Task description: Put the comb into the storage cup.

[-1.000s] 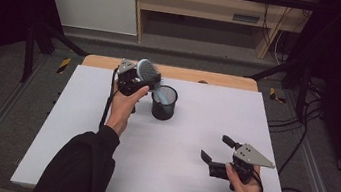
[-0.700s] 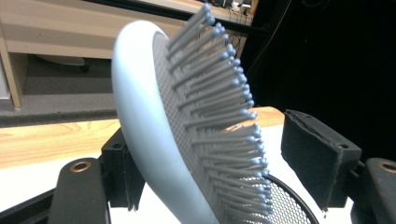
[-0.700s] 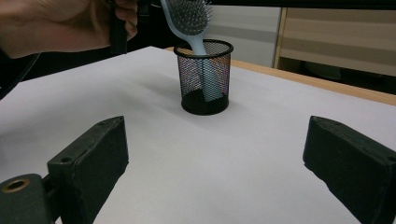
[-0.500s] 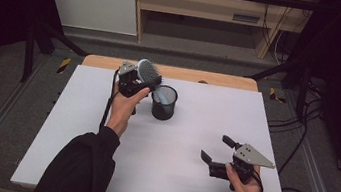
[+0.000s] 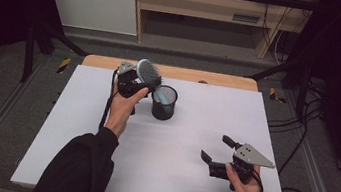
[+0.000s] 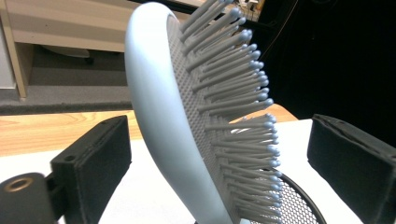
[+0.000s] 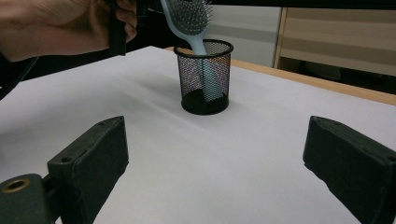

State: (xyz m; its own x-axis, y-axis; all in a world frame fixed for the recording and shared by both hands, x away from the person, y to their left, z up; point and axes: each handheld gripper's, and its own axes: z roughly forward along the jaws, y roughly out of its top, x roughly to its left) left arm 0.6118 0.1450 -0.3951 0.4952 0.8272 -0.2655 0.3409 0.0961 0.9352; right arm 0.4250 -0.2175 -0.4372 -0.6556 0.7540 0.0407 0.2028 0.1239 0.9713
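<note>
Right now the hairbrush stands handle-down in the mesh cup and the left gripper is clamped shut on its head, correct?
Not quite. The hairbrush does stand handle-down in the mesh cup, but the left gripper is open: the left gripper view shows both jaws clear of the head.

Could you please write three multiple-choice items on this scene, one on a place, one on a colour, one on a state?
1. Where is the hairbrush handle?
A. Inside the mesh cup
B. Flat on the table
C. Between the right gripper jaws

2. What colour is the hairbrush body?
A. Red
B. Pale blue
C. Yellow

3. How do the left gripper jaws stand?
A. Clamped on the brush head
B. Shut on nothing
C. Open, on either side of the brush head

Answers:
1 A: the right gripper view shows the handle down in the cup.
2 B: the left gripper view shows its pale blue back.
3 C: gaps show between pads and brush.
</note>
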